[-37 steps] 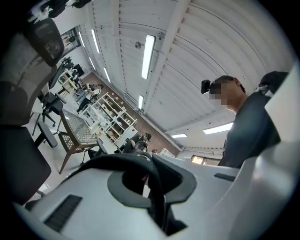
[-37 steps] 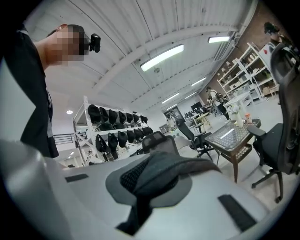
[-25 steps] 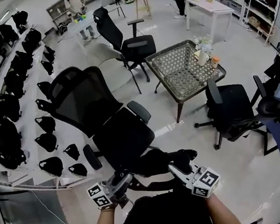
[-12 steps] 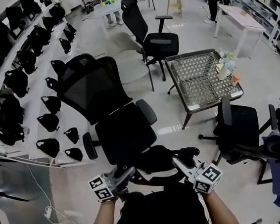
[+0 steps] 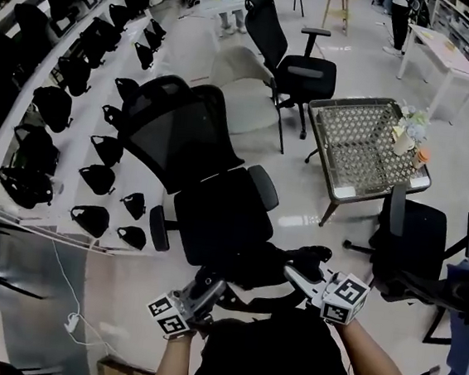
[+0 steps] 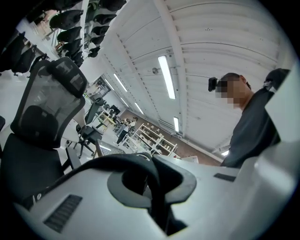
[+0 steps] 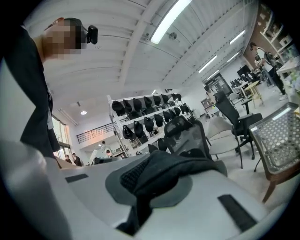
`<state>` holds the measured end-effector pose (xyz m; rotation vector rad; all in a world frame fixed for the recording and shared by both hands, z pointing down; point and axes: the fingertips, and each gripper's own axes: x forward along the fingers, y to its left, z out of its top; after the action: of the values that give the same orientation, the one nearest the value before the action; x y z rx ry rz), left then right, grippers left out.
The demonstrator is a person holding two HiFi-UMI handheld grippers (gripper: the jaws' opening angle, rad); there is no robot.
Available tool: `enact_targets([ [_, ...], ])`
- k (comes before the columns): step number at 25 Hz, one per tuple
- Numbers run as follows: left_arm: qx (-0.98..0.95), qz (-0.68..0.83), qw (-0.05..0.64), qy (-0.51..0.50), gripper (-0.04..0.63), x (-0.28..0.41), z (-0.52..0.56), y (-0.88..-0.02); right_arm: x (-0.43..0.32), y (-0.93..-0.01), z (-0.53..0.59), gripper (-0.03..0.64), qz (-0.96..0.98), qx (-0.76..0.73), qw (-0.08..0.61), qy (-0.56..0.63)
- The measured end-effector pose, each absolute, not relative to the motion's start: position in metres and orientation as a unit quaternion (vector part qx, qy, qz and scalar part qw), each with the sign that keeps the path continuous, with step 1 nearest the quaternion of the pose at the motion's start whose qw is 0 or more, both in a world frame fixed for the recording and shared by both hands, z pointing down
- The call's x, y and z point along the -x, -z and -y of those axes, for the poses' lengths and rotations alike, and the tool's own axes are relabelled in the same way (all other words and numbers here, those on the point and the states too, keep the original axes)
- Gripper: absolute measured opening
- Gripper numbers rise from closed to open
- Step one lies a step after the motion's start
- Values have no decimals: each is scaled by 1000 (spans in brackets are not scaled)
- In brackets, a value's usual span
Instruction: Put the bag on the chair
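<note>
A black bag (image 5: 252, 269) hangs between my two grippers, just short of the front edge of a black mesh-backed office chair (image 5: 217, 214). My left gripper (image 5: 207, 288) is shut on a black strap (image 6: 140, 165) of the bag. My right gripper (image 5: 298, 275) is shut on a bunched fold of the bag's dark fabric (image 7: 164, 169). The chair's backrest (image 5: 176, 131) stands beyond the seat and also shows in the left gripper view (image 6: 44, 105) and the right gripper view (image 7: 190, 133). The bag's lower part is hidden by my body.
White shelves with several black bags (image 5: 56, 105) run along the left. A wicker-topped table (image 5: 363, 150) stands right of the chair. More black chairs (image 5: 293, 64) (image 5: 416, 243), a beige chair (image 5: 248, 101) and a white table (image 5: 456, 56) stand around.
The head view has swung left, so the chair, shelves and table have slid right in the picture. Both grippers still hold the bag near the seat's front edge.
</note>
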<state>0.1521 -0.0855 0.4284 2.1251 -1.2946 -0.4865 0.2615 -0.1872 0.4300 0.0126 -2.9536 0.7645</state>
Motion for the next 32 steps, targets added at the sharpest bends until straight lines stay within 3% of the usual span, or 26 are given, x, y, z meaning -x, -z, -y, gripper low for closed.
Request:
enact_targets([
  [12, -739, 570, 283, 220, 28, -100, 56, -444, -190, -444, 182, 8, 967, 83, 85, -227],
  [23, -707, 607, 286, 223, 28, -14, 42, -476, -116, -483, 200, 8, 931, 76, 76, -348],
  [32, -689, 612, 298, 250, 28, 68, 62, -508, -33, -512, 221, 6, 934, 58, 98, -338],
])
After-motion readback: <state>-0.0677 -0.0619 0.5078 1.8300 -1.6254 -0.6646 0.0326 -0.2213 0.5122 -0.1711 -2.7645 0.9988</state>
